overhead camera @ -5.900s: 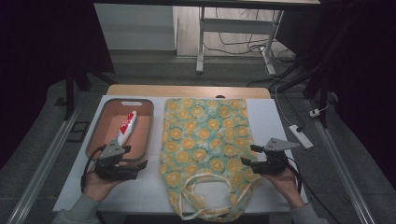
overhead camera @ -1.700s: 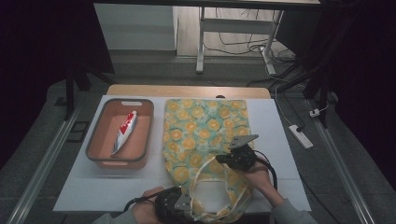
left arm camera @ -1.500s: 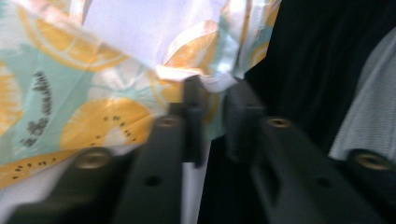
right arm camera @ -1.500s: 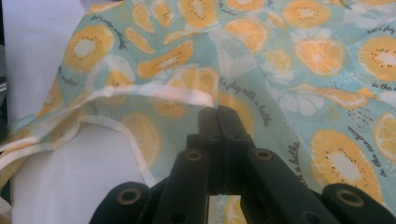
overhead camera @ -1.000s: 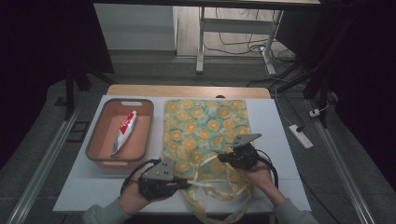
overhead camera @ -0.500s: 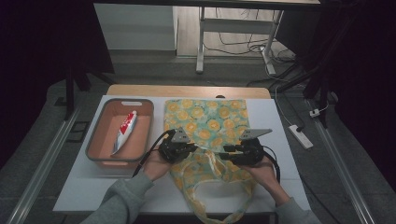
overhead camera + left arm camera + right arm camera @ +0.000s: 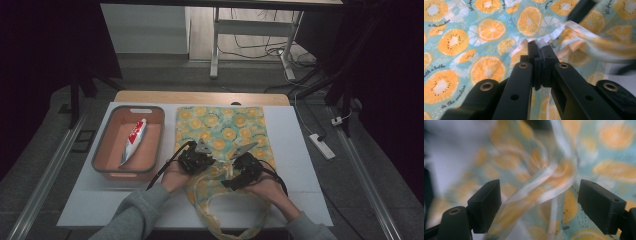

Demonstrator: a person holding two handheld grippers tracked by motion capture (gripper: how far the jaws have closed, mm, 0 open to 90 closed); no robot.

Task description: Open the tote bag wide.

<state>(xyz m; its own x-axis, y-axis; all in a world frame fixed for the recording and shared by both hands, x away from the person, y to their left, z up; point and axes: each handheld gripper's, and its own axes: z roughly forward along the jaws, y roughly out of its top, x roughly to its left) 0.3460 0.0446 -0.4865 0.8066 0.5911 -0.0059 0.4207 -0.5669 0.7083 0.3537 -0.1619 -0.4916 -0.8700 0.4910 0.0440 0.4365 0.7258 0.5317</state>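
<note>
White tabletop carries a fruit-print tote bag (image 7: 220,135) laid flat beside an orange tray (image 7: 102,159) holding a tube (image 7: 131,142). To lift one side of the mouth, it seems, the left gripper (image 7: 541,53) is clamped on the bag's hem, fabric pinched at its jaw tips. The right gripper (image 7: 537,195) has just been opening; a handle strap (image 7: 541,185) crosses loose between its spread jaws.

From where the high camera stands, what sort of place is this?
Probably a lab or workshop set up for recording, not a home: a white table flanked by metal rails, a power strip and loose cables on grey floor, dark surroundings.
</note>
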